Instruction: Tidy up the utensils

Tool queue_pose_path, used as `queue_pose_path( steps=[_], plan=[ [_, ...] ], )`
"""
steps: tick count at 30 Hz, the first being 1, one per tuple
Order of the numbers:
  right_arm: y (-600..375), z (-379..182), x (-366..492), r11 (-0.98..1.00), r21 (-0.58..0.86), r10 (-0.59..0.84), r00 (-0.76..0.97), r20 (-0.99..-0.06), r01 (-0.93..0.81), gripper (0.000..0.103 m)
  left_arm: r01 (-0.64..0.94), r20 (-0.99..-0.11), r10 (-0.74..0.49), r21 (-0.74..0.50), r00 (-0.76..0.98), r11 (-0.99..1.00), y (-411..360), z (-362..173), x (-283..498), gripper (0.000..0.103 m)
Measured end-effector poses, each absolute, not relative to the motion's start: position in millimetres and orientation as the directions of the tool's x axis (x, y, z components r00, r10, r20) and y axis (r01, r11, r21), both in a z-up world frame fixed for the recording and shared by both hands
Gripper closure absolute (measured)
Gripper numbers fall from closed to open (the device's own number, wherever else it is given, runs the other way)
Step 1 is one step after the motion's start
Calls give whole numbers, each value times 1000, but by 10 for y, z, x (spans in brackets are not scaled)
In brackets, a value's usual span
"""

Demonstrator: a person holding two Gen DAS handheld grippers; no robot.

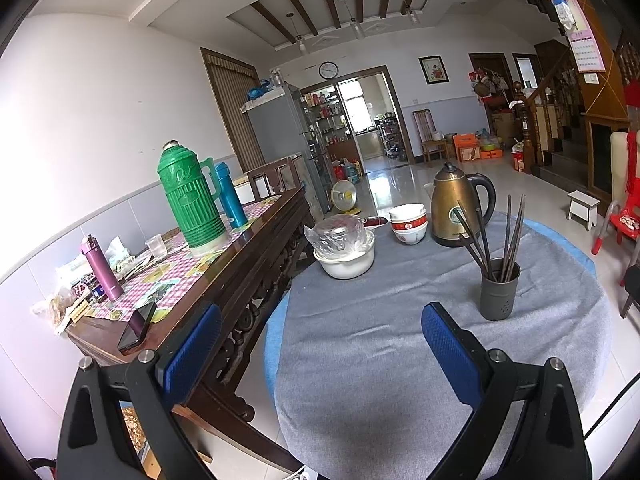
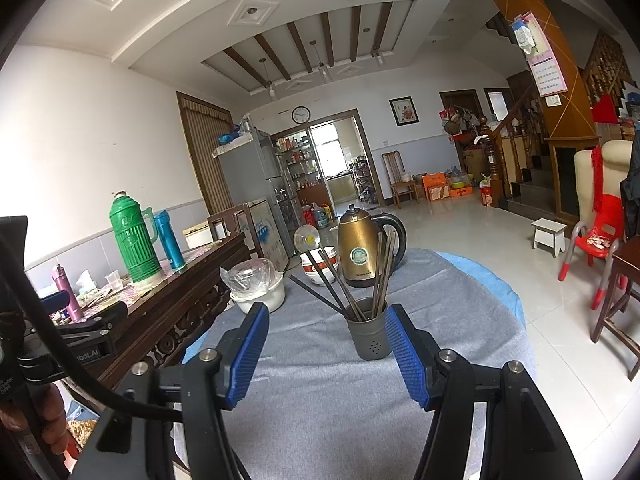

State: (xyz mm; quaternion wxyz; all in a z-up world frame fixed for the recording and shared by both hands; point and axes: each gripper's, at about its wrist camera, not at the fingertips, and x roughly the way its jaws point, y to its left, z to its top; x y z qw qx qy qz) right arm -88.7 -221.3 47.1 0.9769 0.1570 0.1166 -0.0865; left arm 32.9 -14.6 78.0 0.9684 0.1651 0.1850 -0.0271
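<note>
A dark grey utensil cup (image 1: 499,295) stands upright on the grey-clothed round table (image 1: 380,360), with several dark chopsticks (image 1: 510,236) leaning in it. It also shows in the right wrist view (image 2: 369,335), with its chopsticks (image 2: 348,280). My left gripper (image 1: 320,344) is open and empty, above the table's near left part, the cup ahead to the right. My right gripper (image 2: 326,344) is open and empty, close before the cup, which stands just left of the right finger (image 2: 404,352).
Behind the cup stand a gold kettle (image 2: 362,246), stacked red-and-white bowls (image 1: 407,222) and a white pot with a plastic-wrapped lid (image 1: 345,248). A wooden sideboard (image 1: 224,280) at left holds a green thermos (image 1: 190,196), bottles and a phone (image 1: 138,326). A chair (image 2: 616,304) is at right.
</note>
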Motion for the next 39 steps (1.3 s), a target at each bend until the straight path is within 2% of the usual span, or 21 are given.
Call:
queue_pose_path(
  steps=[39],
  plan=[
    [-2206,466,-889,935,290,-133,959,-252,205,38,103,-366,21,316,930,943,-131,772,352,3]
  ],
)
